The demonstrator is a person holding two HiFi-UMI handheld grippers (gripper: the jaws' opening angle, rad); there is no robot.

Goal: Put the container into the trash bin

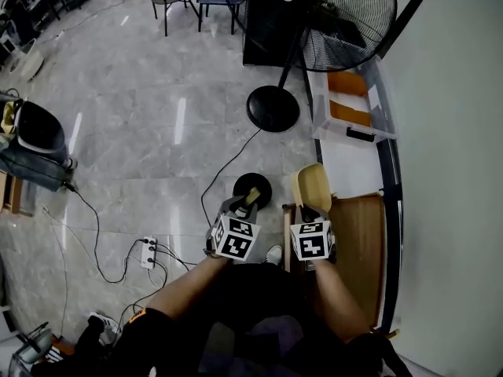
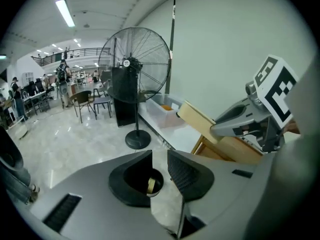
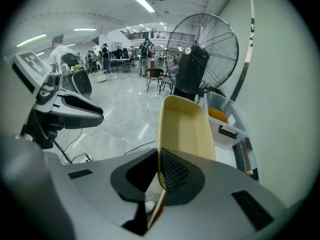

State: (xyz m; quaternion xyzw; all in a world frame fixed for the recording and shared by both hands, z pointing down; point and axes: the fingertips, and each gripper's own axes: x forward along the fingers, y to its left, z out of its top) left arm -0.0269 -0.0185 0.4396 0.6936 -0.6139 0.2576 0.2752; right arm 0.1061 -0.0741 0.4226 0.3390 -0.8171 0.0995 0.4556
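Grey and held in the air, the left tool [image 2: 159, 165] has its jaws spread with nothing gripped. Through the gap, below it on the floor [image 1: 157, 132], sits a black round thing [image 1: 259, 183] with something yellowish in it. Whether that is the bin I cannot tell. Just to the right of it, the right tool [image 3: 159, 166] has its jaws pressed together on the near wall of the container [image 3: 185, 126], one pad inside the hollow and one outside. The container is therefore off the floor, sticking out ahead of that tool and tilted upward.

It is a cream, shallow, round-cornered tray, and it is empty. It likely weighs very little, since a pinch on one thin wall carries its whole length with no visible sag. It also looks fairly stiff for its thickness. The wall is smooth and thin, so I judge it could flex or pivot between the pads if swung fast, and a harder squeeze may crease it. The present hold, low on the wall near one end, seems the right place to grip; a long side rim would serve too. It does not look fragile, so it can simply be dropped once it is over the bin's mouth.
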